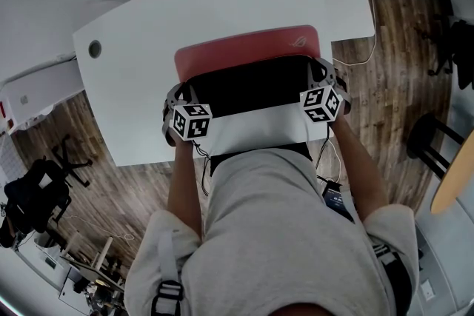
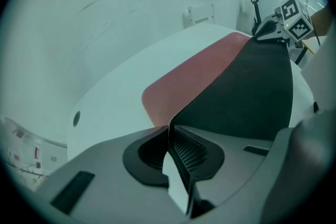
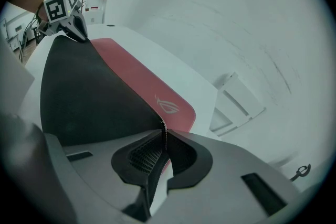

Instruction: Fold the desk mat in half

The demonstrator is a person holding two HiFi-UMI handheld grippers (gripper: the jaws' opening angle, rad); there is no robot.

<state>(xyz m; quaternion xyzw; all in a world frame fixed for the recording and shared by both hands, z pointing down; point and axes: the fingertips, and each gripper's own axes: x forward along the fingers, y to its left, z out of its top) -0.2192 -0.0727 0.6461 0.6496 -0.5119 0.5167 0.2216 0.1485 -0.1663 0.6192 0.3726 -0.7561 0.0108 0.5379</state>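
A red desk mat [image 1: 244, 46] with a black underside [image 1: 248, 89] lies on the white desk [image 1: 141, 48]. Its near half is lifted and turned up, so the black side shows. My left gripper [image 1: 180, 101] is shut on the mat's near left corner, and the mat's edge [image 2: 169, 128] runs between its jaws. My right gripper [image 1: 324, 81] is shut on the near right corner, with the mat's edge [image 3: 163, 128] pinched between its jaws. The red face [image 2: 194, 73] stays flat on the desk behind the raised black half [image 3: 89, 92]. A pale logo [image 3: 168, 105] marks the red far right corner.
The desk has a round cable hole [image 1: 95, 49] at its far left. A white cable [image 1: 368, 48] hangs off the desk's right side over the wooden floor. A black office chair [image 1: 33, 196] stands at the left, and a stool [image 1: 429, 137] at the right.
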